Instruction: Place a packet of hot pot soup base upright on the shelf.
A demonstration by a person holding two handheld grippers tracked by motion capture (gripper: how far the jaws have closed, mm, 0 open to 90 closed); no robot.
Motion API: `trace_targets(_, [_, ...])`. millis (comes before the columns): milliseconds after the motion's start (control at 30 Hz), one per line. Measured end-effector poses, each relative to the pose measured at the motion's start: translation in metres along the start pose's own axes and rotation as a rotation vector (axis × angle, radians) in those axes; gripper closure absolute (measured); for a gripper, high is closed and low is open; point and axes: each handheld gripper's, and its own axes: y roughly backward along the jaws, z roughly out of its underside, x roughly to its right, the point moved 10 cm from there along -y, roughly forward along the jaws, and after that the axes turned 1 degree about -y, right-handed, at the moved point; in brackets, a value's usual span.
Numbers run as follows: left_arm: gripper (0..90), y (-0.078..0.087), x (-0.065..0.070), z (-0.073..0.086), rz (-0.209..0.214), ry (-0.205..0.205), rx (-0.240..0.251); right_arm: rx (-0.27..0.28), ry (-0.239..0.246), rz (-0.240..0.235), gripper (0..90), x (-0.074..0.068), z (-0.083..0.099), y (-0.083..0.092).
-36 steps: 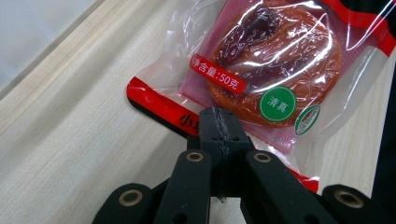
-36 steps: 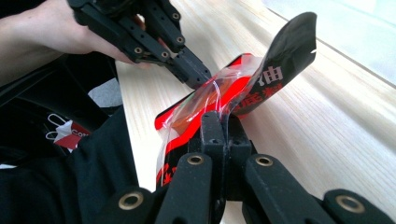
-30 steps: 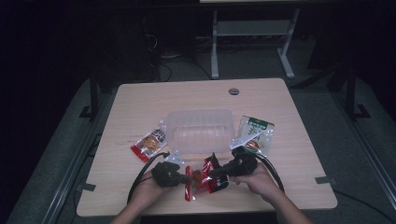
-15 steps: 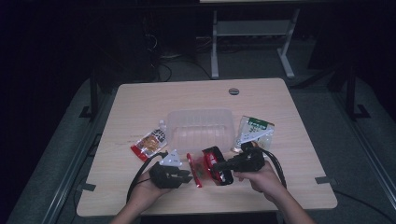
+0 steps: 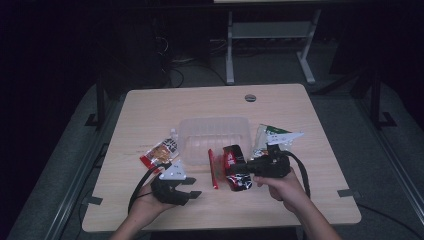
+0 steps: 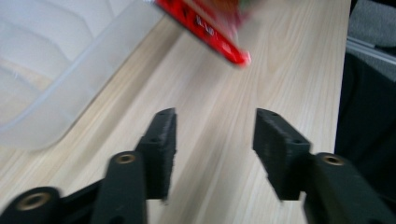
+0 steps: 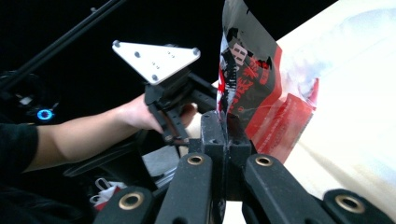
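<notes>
A red and black snack packet (image 5: 231, 165) hangs above the table, in front of a clear plastic tub (image 5: 215, 136). My right gripper (image 5: 240, 168) is shut on its edge; in the right gripper view the pads (image 7: 212, 135) pinch the packet (image 7: 254, 84), which stands upright. My left gripper (image 5: 192, 187) sits lower left of the packet and apart from it. Its jaws have just been opening, and my left gripper (image 6: 215, 121) has only bare table between them. The packet's red edge (image 6: 205, 28) and the tub (image 6: 56, 60) lie ahead of it.
An orange and red snack packet (image 5: 160, 152) lies left of the tub, and a green and white packet (image 5: 272, 136) lies to its right. The wooden table (image 5: 200, 105) has a round cable hole (image 5: 250, 97) at the back. Dark floor surrounds the table.
The left gripper has let go of the red packet and opened. The right gripper has lifted the packet up and toward the tub, and the left hand has drawn back slightly.
</notes>
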Motion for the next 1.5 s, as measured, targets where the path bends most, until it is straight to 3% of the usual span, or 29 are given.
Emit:
trace_targets(200, [40.5, 0.010, -0.005, 0.017, -0.002, 0.019, -0.041, 0.022, 0.011, 0.045, 90.0, 0.007, -0.007, 0.006])
trace_targets(533, [29.7, 0.030, -0.018, 0.041, -0.035, 0.064, -0.043, 0.072, 0.036, 0.081, 89.9, 0.012, -0.027, 0.015])
trace_targets(767, [19.8, 0.034, -0.026, 0.043, -0.061, 0.086, -0.034, 0.107, 0.049, 0.126, 89.9, 0.022, -0.044, 0.023])
trace_targets(1100, [19.4, 0.034, -0.029, 0.048, -0.063, 0.096, -0.045, 0.141, 0.042, 0.207, 89.9, 0.042, -0.062, 0.041])
trace_targets(1500, [19.0, 0.032, -0.029, 0.050, -0.061, 0.098, -0.060, 0.142, 0.034, 0.292, 89.9, 0.060, -0.065, 0.061])
